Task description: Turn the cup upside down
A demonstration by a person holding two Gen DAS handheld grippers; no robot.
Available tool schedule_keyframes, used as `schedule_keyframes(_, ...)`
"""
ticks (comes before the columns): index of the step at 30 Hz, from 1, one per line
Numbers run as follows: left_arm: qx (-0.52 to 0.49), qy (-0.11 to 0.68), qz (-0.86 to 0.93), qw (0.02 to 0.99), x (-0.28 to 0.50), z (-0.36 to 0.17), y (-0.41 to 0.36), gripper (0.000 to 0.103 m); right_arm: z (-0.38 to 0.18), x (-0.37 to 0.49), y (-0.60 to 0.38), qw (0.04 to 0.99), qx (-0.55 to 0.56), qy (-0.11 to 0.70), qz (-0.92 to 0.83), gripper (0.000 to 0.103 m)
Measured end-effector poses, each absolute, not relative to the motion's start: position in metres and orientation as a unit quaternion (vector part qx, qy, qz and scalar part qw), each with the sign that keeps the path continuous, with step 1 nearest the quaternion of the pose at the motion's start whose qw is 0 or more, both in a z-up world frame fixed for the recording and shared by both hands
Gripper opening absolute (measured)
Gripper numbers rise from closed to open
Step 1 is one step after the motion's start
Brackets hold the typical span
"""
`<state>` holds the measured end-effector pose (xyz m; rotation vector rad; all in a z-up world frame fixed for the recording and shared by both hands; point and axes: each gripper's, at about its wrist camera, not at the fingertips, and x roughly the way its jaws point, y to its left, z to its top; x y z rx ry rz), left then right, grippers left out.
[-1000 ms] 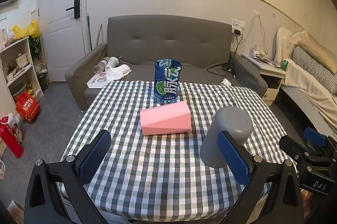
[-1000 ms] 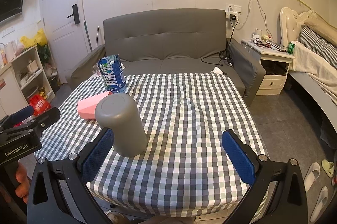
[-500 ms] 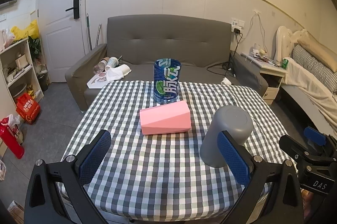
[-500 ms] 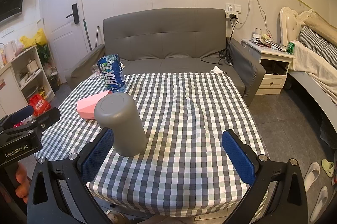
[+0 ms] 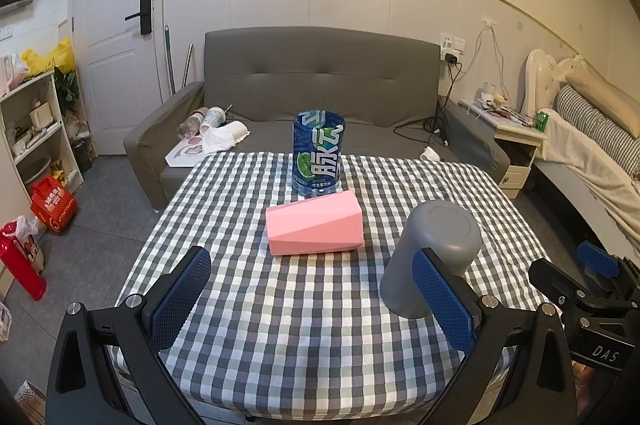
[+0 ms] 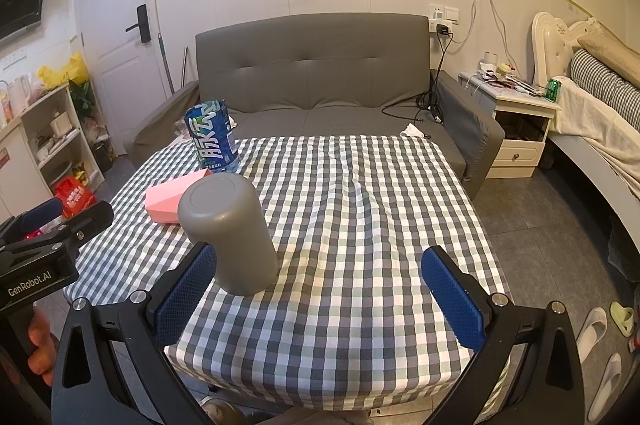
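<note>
A grey cup [image 5: 432, 253] stands upside down, closed base up, on the checked tablecloth [image 5: 312, 305] near the table's front right; it also shows in the right wrist view [image 6: 228, 233]. My left gripper [image 5: 312, 301] is open and empty, held back from the table's front edge, with its right finger in front of the cup's lower side. My right gripper [image 6: 320, 293] is open and empty, with the cup just beyond its left finger. Neither gripper touches the cup.
A pink box [image 5: 314, 227] lies mid-table and a blue drink container [image 5: 319, 157] stands behind it. A grey sofa [image 5: 316, 93] sits past the table's far edge. A shelf [image 5: 32, 129] is at left, a nightstand [image 6: 516, 129] and bed at right.
</note>
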<state>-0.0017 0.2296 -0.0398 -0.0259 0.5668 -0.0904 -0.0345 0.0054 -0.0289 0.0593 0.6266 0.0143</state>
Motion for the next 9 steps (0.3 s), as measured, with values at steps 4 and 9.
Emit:
schedule_keyframes(4, -0.012, 0.280, -0.044, 0.959, -0.0011, -0.0407, 0.2292, 0.103, -0.0297, -0.0333, 0.0063, 0.950, 0.028, 0.309, 0.007, 0.103)
schedule_keyframes(9, -0.008, 0.275, -0.044, 0.961, -0.0012, -0.0410, 0.2283, 0.103, -0.0307, -0.0332, 0.0064, 0.950, 0.028, 0.311, 0.006, 0.103)
